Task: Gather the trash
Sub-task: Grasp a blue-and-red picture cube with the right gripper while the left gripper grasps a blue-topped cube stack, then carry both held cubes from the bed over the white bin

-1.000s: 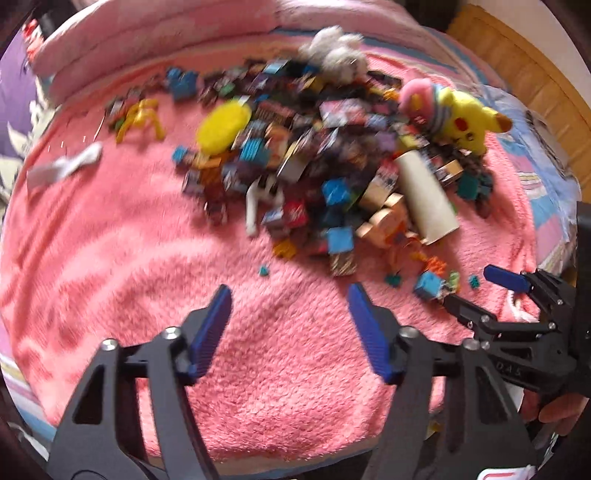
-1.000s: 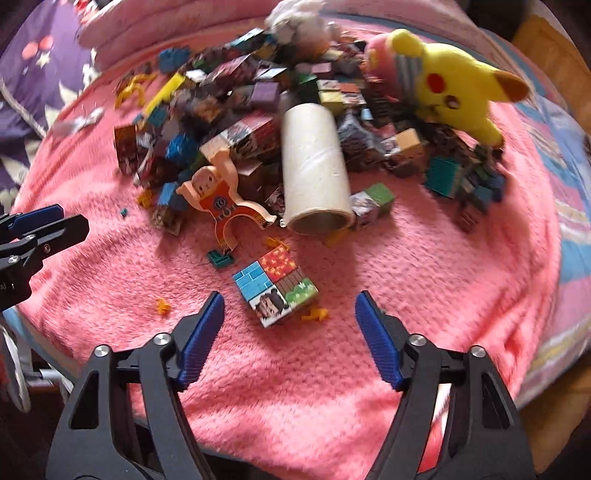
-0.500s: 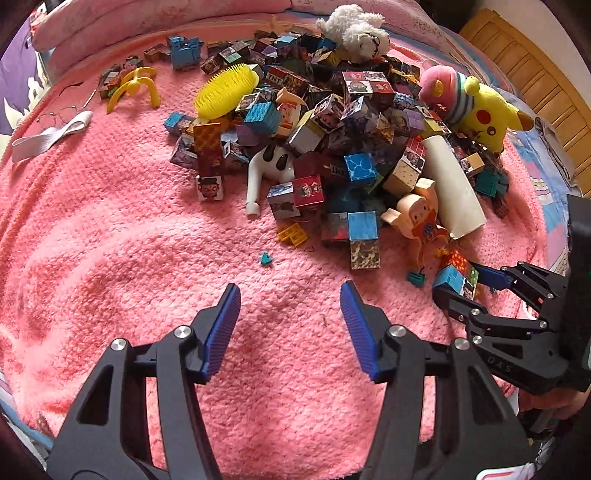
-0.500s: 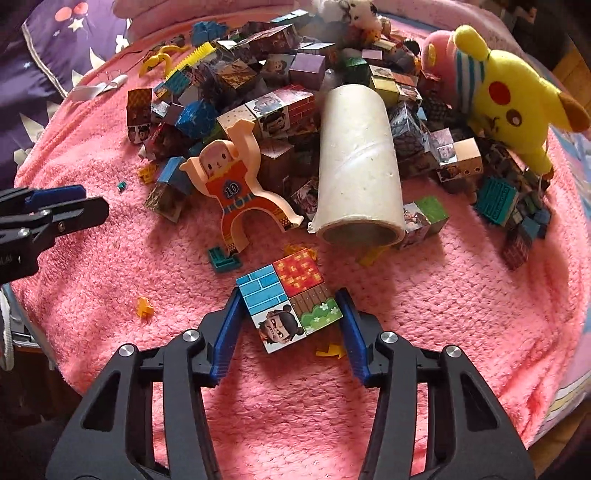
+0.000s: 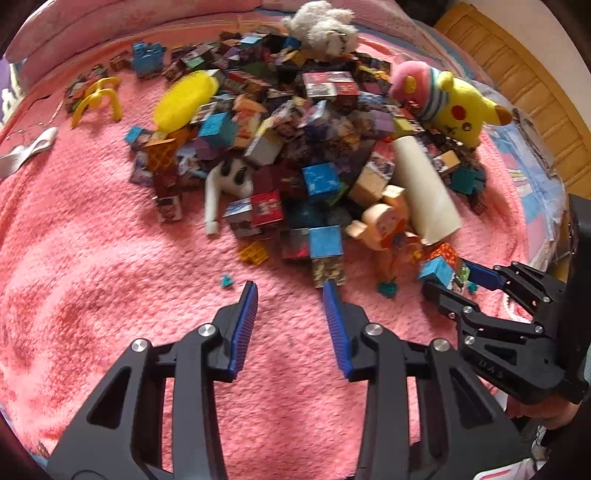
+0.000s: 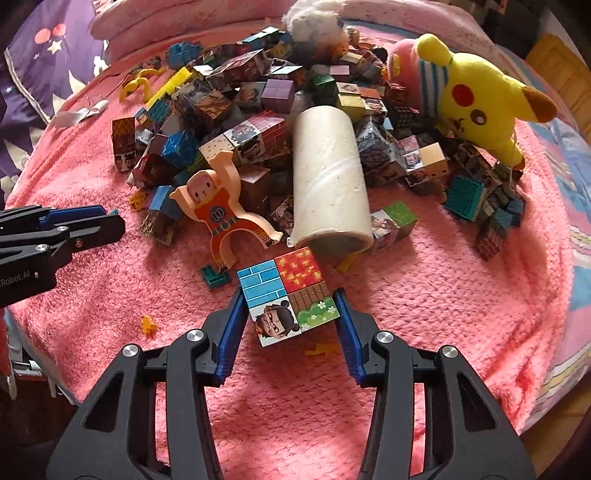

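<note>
A picture block of four cubes (image 6: 288,297), with blue brick, lava, fence and face panels, sits on the pink blanket (image 6: 443,314). My right gripper (image 6: 289,299) is shut on it, a finger pressed against each side. The left wrist view shows the same block (image 5: 441,267) between the right gripper's (image 5: 448,277) fingers. Just beyond it lies a white cardboard tube (image 6: 328,184), its mouth facing me. My left gripper (image 5: 290,291) stands open over bare blanket with nothing between its fingers, its right fingertip close to a blue-topped block (image 5: 325,242).
A big pile of picture blocks (image 5: 288,122) fills the middle of the bed. An orange toy figure (image 6: 218,206), a yellow plush (image 6: 476,99), a white plush (image 5: 325,22), a yellow brush (image 5: 184,99) and small plastic bits lie around it. The blanket's edge drops off at the right.
My right gripper's fingers have closed from wide open onto the four-cube picture block. My left gripper has moved toward the pile and its fingers have narrowed.
</note>
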The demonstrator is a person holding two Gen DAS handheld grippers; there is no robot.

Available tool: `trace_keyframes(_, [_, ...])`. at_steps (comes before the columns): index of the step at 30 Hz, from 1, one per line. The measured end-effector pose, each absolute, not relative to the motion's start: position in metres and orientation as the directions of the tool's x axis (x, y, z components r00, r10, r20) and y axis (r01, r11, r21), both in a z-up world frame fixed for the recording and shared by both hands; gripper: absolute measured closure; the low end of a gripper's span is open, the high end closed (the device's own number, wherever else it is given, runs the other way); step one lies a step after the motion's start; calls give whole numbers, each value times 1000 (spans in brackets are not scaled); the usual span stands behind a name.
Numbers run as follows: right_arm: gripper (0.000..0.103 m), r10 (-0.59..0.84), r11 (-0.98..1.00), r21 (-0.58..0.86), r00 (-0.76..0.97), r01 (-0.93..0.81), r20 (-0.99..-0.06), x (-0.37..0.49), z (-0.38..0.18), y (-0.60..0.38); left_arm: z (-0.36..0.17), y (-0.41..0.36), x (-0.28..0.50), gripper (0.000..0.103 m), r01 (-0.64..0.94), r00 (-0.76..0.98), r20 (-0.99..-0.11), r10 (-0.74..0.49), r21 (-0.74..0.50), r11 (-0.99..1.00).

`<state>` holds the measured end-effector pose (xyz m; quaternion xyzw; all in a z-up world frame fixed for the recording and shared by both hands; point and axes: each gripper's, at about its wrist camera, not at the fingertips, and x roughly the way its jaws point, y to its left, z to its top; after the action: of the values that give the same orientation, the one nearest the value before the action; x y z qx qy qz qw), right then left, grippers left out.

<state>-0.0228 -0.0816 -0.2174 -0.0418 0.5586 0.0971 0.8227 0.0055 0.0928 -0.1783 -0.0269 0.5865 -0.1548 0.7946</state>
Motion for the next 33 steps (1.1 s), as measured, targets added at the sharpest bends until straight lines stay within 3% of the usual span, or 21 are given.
trace_keyframes(7, [57,113,984,55,362,-168,-925,-26,-215,-90,-179,76,9,66,267,272,-896,-351,-280,922])
trace_keyframes(16, [57,118,987,69,365,-144,-923,-30,-218,-95,-204,70,22,64,254,238,-905,-352,-291,922])
trace_keyframes(22, [57,116,991,81,368,-110,-922,-29,-218,-102,-216,70,22,83,235,206,-918,-340,-290,927])
trace_keyframes(33, [57,145,988,114,376,-104,-915,-35,-207,-93,-205,76,14,83,246,227,-934,-277,-220,944])
